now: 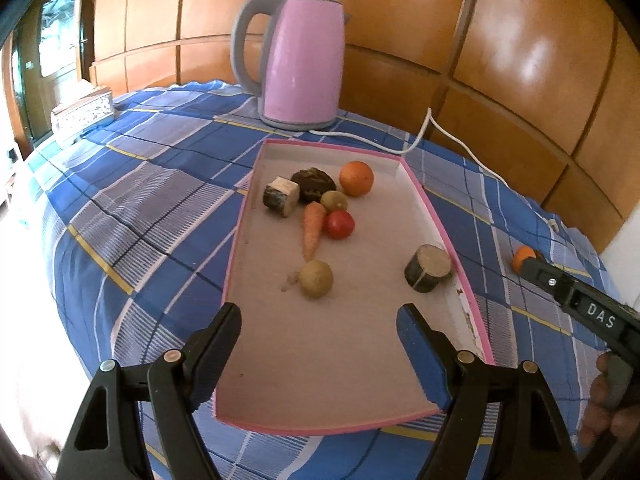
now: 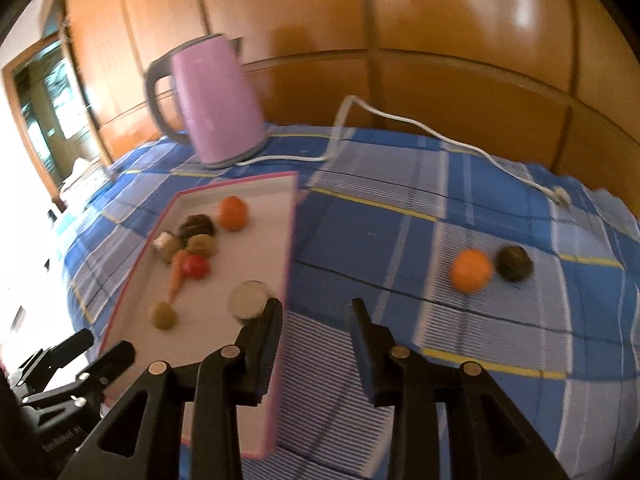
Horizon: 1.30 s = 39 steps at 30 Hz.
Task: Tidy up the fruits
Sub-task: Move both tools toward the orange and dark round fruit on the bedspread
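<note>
Orange and round, the loose fruit (image 2: 471,271) sits out on the checked cloth (image 2: 400,240), well right of the pink tray (image 2: 286,240), touching or just beside a dark ball (image 2: 515,263). It looks light and firm, with smooth skin, so I'd expect it to roll or slip unless it is taken across its widest part. The right gripper (image 2: 316,312) hangs over the cloth by the tray's edge, jaws parted and empty. The left gripper (image 1: 318,320) stands wide and empty over the tray's near end.
</note>
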Each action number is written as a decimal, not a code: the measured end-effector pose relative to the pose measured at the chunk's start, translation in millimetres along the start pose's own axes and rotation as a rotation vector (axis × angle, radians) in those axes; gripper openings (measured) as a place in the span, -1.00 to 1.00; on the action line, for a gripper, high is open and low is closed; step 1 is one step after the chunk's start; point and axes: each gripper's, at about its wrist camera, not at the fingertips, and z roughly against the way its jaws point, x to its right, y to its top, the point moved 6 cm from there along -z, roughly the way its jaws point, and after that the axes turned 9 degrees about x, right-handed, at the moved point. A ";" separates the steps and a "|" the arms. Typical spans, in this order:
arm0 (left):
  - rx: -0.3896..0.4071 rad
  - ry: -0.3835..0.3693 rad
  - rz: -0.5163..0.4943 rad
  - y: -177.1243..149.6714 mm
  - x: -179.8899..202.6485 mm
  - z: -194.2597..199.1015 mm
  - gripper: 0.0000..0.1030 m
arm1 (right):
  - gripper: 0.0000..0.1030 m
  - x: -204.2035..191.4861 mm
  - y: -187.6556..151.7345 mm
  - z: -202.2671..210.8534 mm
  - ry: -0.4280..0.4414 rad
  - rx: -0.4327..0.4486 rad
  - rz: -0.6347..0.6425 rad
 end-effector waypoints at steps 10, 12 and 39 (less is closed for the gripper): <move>-0.019 -0.100 -0.078 6.0 35.7 -3.5 0.75 | -0.32 75.2 -22.1 18.1 -0.177 -0.001 -0.120; -0.026 -0.150 -0.097 9.9 51.8 -4.4 0.89 | -0.32 89.8 -28.1 21.9 -0.207 -0.005 -0.145; -0.275 -0.364 -0.338 -0.2 228.4 -90.2 0.52 | -0.28 212.4 -76.1 61.0 -0.462 0.001 -0.316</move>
